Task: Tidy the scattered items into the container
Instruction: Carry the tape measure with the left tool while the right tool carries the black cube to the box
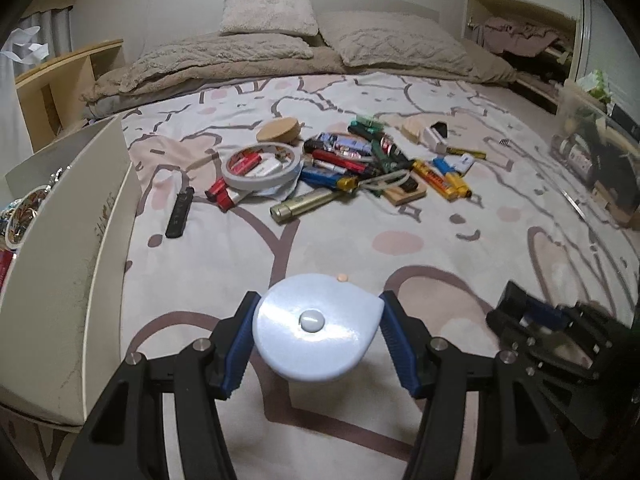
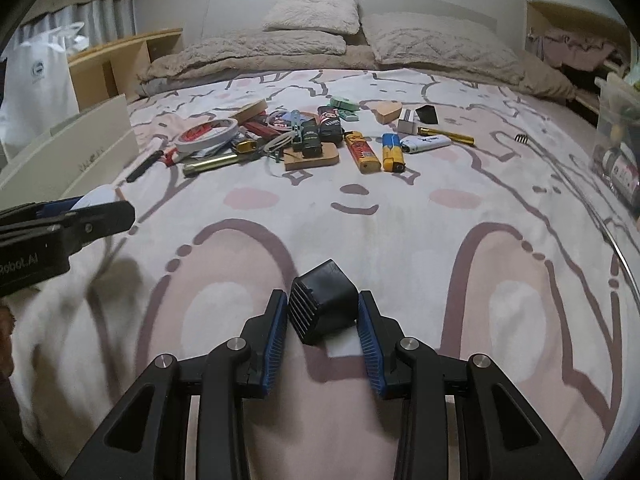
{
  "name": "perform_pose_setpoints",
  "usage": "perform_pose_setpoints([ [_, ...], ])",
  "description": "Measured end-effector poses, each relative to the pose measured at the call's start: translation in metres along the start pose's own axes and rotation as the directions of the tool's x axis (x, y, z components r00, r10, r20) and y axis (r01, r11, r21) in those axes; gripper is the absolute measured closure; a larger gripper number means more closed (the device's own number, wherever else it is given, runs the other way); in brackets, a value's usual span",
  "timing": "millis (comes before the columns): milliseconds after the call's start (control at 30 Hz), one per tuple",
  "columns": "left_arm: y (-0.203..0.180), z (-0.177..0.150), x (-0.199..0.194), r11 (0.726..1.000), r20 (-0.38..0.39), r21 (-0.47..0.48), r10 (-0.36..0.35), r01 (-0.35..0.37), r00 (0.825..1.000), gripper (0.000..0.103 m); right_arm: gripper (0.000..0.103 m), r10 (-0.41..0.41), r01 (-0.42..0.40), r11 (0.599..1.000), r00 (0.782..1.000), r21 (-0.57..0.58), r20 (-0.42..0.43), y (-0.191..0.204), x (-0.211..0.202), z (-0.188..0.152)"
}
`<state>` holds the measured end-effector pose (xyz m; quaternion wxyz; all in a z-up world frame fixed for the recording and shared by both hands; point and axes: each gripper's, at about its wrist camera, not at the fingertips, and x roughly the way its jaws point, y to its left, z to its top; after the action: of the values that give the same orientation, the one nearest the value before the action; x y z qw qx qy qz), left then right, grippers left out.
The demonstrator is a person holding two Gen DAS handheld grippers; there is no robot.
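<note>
My left gripper [image 1: 318, 330] is shut on a round white tape measure [image 1: 320, 320] with a centre button, held above the bed sheet. My right gripper [image 2: 323, 314] is shut on a small black ribbed block [image 2: 322, 304]; it also shows at the lower right of the left wrist view as the right gripper [image 1: 532, 320]. The left gripper [image 2: 100, 206] enters the right wrist view from the left edge. A white cardboard box [image 1: 68, 264] stands at the left of the bed, with things inside. A pile of lighters, pens and a tape roll [image 1: 262, 164] lies mid-bed.
A gold tube [image 1: 308, 202], a black lighter [image 1: 180, 212], yellow lighters [image 2: 362, 152] and a wooden block [image 2: 312, 158] lie scattered. Pillows and a beige blanket [image 1: 240, 60] are at the far end. A clear bin [image 1: 600, 152] stands at the right; a wooden shelf [image 1: 52, 84] at the left.
</note>
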<state>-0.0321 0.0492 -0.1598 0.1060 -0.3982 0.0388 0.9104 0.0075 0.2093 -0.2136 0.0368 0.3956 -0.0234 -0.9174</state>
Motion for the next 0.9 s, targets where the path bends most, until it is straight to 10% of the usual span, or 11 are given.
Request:
perform_pose_setpoints([
  [900, 0.053, 0.037, -0.095, 0.997, 0.236, -0.074, 0.037, -0.020, 0.971, 0.044, 0.067, 0.215, -0.222, 0.975, 0.960, 0.015, 0.180, 0.030, -0.085, 0.080],
])
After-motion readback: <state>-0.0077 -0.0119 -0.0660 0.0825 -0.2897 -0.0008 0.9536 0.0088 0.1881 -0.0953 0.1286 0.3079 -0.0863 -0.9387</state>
